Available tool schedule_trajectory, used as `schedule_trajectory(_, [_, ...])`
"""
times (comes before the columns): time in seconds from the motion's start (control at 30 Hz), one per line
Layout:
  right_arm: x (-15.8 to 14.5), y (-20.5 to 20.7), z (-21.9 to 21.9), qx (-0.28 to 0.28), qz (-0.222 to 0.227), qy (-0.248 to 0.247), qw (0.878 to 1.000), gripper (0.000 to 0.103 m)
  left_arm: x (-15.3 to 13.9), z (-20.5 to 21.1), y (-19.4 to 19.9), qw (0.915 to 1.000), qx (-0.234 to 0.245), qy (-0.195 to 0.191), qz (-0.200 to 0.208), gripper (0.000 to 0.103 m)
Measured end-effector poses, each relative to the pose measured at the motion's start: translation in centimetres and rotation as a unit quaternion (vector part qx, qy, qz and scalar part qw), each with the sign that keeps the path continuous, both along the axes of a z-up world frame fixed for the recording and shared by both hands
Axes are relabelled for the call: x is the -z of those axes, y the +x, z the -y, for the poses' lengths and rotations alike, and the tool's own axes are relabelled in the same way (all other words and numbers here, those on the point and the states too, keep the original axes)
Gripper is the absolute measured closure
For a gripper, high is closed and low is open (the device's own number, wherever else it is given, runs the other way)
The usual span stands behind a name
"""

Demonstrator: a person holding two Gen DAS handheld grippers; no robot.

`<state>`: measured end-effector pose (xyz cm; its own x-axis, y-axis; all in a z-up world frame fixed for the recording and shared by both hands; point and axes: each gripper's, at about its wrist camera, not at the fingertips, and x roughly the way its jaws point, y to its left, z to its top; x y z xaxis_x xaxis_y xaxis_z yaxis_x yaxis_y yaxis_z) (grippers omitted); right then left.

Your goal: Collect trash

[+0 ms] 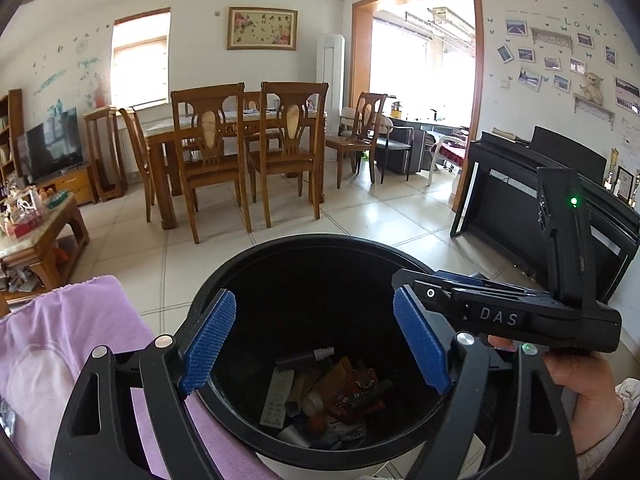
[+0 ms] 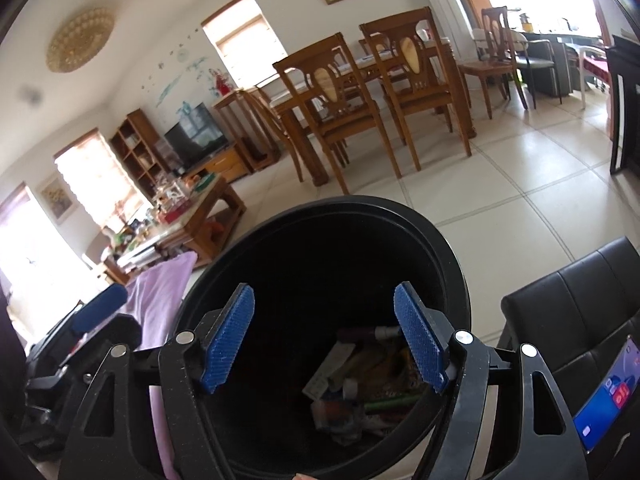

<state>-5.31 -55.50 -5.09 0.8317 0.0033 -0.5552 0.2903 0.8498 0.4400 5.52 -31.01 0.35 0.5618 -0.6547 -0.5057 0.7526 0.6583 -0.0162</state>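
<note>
A round black trash bin (image 1: 256, 256) stands on the floor just below both grippers; it also shows in the right wrist view (image 2: 360, 204). Several pieces of trash (image 1: 332, 392) lie at its bottom: wrappers, small bottles, a paper strip; they show in the right wrist view too (image 2: 360, 392). My left gripper (image 1: 316, 344) is open and empty over the bin's mouth. My right gripper (image 2: 326, 338) is open and empty over the bin. The right gripper's body (image 1: 520, 312) appears at the right of the left wrist view, held by a hand.
A purple cloth (image 1: 60, 352) covers a seat left of the bin. A black leather seat (image 2: 580, 304) with a phone (image 2: 608, 392) is on the right. A wooden dining table and chairs (image 1: 248, 140), a coffee table (image 1: 36, 232) and a black piano (image 1: 520, 184) stand around the tiled floor.
</note>
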Motion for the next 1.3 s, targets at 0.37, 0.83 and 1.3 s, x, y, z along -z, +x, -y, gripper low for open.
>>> schedule_trajectory(0.37, [-1.2,0.1,-3.4,-0.007,0.001,-0.019,1.000,0.025,-1.6,-4.3,0.3,0.9986,-0.048,-0.017,0.016,0.005])
schedule_trajectory(0.83, [-4.3,2.5,-15.1,-0.046,0.050,-0.095,0.993,0.007,-2.4,-17.8,0.4,0.9765,-0.208,-0.034,0.043,0.005])
schedule_trajectory(1.3, [-6.5,6.2,-36.1,-0.182,0.158,-0.151,0.959,0.005,-1.9,-34.6,-1.6,0.8787,-0.465,-0.019,0.105,0.005])
